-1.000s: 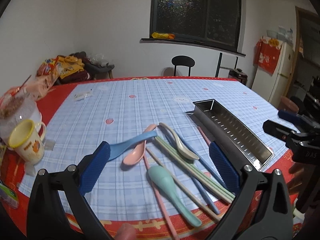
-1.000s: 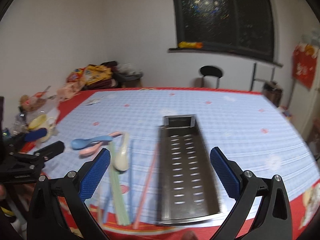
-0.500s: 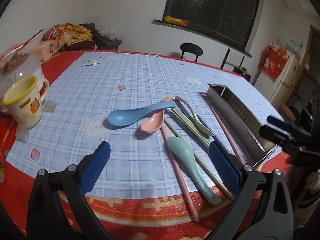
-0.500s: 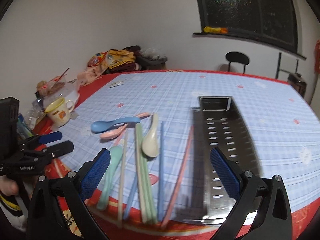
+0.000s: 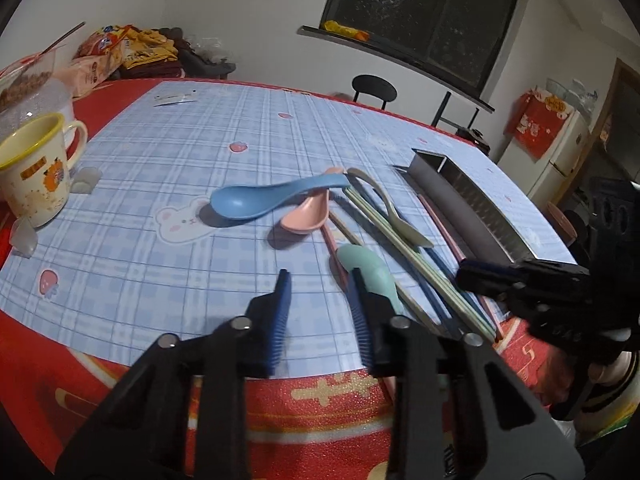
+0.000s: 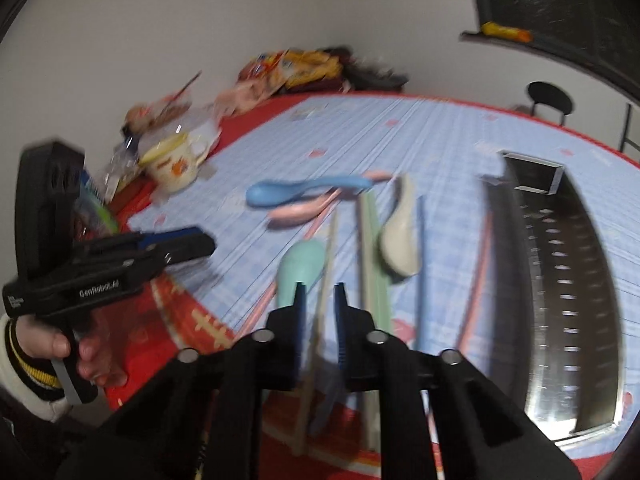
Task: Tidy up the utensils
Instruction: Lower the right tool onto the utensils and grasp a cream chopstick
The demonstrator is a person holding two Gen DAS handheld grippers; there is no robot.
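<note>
My left gripper [image 5: 320, 284] hangs over the near edge of the table [image 5: 168, 184], its two blue pads [image 5: 280, 312] standing partly apart with bare tablecloth visible between them. It holds nothing. The right-hand pad sits just beside the bowl of the mint spoon [image 5: 368, 270]; whether it touches is not clear.

My right gripper [image 6: 318, 294] is narrowed to a slim gap. A beige chopstick [image 6: 326, 264] runs up through that gap in the right wrist view; motion blur prevents me from confirming whether the pads actually clamp it.

Utensil layout, left wrist view:
- The blue spoon [image 5: 264, 198] lies bowl-left, its handle resting across the handle of the pink spoon [image 5: 306, 214].
- The beige spoon [image 5: 390, 210] lies to the right of these, over a bundle of green chopsticks [image 5: 404, 242].
- A pink chopstick [image 5: 440, 224] lies just beside the left wall of the steel tray [image 5: 472, 204].
- A blue chopstick [image 6: 420, 264], seen in the right wrist view, lies between the beige spoon and the pink chopstick.

The steel tray, perforated on its floor, stands to the right of the utensil group and contains no utensils in the visible part.

A yellow-rimmed mug [image 5: 34, 172] stands at the left edge of the table, well apart from the utensils. Snack bags [image 5: 120, 52] are piled at the far left corner.
</note>
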